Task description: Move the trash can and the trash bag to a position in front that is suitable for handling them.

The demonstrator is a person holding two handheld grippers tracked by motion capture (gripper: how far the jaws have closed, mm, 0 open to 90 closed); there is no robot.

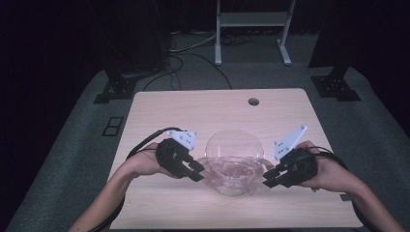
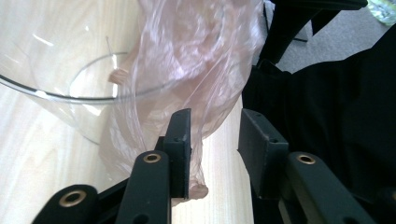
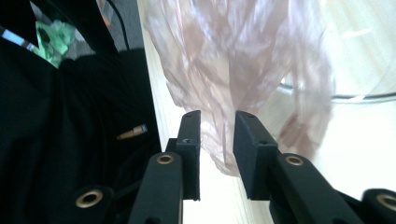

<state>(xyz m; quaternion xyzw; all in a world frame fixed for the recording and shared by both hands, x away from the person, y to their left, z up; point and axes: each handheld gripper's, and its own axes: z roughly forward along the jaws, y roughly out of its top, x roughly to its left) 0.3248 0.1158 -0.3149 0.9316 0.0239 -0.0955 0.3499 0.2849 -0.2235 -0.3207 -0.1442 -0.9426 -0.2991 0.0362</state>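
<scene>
Both grippers' fingers released, flanking the plastic bag draped in the glass bowl.

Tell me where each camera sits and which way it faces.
High view: above the person's side, looking forward and down on the table; forearms, left gripper and right gripper show.
Left gripper view: rides the left gripper, looking along its jaws at the plastic bag.
Right gripper view: rides the right gripper, facing the bag.
All share the bag and glass bowl.

Left tool and right tool face inward, jaws parted; forearms enter from below.
</scene>
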